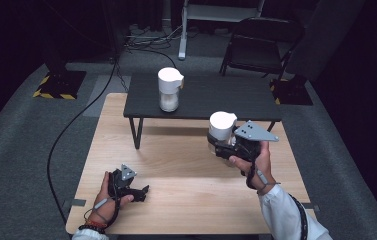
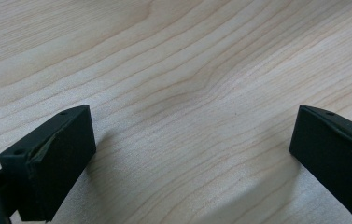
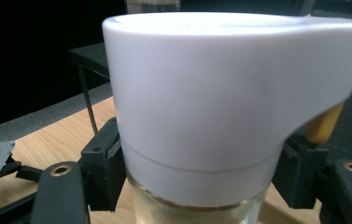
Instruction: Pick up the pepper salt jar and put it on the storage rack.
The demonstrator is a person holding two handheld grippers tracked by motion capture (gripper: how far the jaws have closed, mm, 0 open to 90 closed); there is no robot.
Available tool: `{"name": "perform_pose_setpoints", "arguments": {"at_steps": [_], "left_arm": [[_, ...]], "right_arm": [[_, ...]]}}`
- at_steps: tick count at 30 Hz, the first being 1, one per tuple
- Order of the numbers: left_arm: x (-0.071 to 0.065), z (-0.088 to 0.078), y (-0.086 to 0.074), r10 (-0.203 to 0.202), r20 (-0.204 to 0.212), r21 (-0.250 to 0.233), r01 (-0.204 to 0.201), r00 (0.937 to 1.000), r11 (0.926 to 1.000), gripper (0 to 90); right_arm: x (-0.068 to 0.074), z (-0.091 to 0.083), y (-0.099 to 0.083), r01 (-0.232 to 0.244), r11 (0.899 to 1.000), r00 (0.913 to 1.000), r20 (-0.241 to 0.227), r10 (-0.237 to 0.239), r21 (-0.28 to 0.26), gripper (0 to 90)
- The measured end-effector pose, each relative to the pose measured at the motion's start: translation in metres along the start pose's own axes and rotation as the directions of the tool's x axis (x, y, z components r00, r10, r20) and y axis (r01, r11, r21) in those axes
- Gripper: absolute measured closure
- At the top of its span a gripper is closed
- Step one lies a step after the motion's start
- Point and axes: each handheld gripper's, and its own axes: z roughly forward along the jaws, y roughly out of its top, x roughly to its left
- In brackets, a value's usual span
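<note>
We see a second jar (image 1: pixel 169 89) on the dark bench (image 1: pixel 236 97) beyond the tabletop (image 1: pixel 186 175), our right tool (image 1: pixel 222 145) pinching the jar (image 1: pixel 222 127) above that tabletop, left tool (image 1: pixel 143 192) spread.

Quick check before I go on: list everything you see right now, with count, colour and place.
Dispenser jars: two, white tops over clear glass; one stands on the dark shelf, one is clamped in the right gripper above the wooden table.
Dark shelf: one, black, on thin legs at the table's far edge.
Wooden table: one, light wood, centre.
Folding chair: one, black, on the floor behind, right.
Cables: black, across the grey floor, left.
Left gripper: black, jaws open, low over the table's near left, nothing between them.
Right gripper: black with grey plate, shut on the jar.
Hands: two, left, right with white sleeve.
</note>
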Motion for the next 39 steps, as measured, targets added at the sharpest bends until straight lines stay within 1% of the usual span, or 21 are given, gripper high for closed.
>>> {"name": "perform_pose_setpoints", "arguments": {"at_steps": [2,5,8,11,17,20,23,27,31,39], "left_arm": [[0.0,0.0,0.0,0.0,0.0,0.0,0.0,1.0,1.0,0.2],[0.0,0.0,0.0,0.0,0.0,0.0,0.0,1.0,1.0,0.2],[0.0,0.0,0.0,0.0,0.0,0.0,0.0,1.0,1.0,0.2],[0.0,0.0,0.0,0.0,0.0,0.0,0.0,1.0,1.0,0.2],[0.0,0.0,0.0,0.001,0.0,0.0,-0.001,1.0,1.0,0.2],[0.0,0.0,0.0,0.001,0.0,0.0,-0.001,1.0,1.0,0.2],[0.0,0.0,0.0,0.001,0.0,0.0,-0.001,1.0,1.0,0.2],[0.0,0.0,0.0,0.001,0.0,0.0,-0.001,1.0,1.0,0.2],[0.0,0.0,0.0,0.001,0.0,0.0,-0.001,1.0,1.0,0.2],[0.0,0.0,0.0,0.001,0.0,0.0,-0.001,1.0,1.0,0.2]], "right_arm": [[-0.002,0.002,0.004,-0.009,1.0,1.0,-0.001,0.009,-0.003,30.0],[-0.002,0.003,0.01,-0.005,1.0,0.9999,0.01,0.005,-0.01,30.0],[-0.004,0.003,0.016,-0.016,1.0,0.9998,0.014,0.016,-0.015,30.0],[-0.005,0.004,0.022,-0.008,1.0,0.9997,0.021,0.009,-0.018,30.0],[-0.008,0.007,0.034,-0.016,0.999,0.9995,0.028,0.017,-0.036,30.1],[-0.008,0.008,0.04,-0.01,0.999,0.999,0.043,0.012,-0.049,30.0],[-0.009,0.011,0.046,-0.011,0.998,0.9987,0.048,0.014,-0.058,30.0],[-0.01,0.016,0.051,-0.008,0.998,0.9982,0.058,0.012,-0.068,30.0],[-0.015,0.024,0.055,-0.032,0.997,0.9972,0.064,0.037,-0.077,30.1],[-0.019,0.041,0.061,-0.029,0.996,0.9958,0.084,0.037,-0.09,30.0]]}}
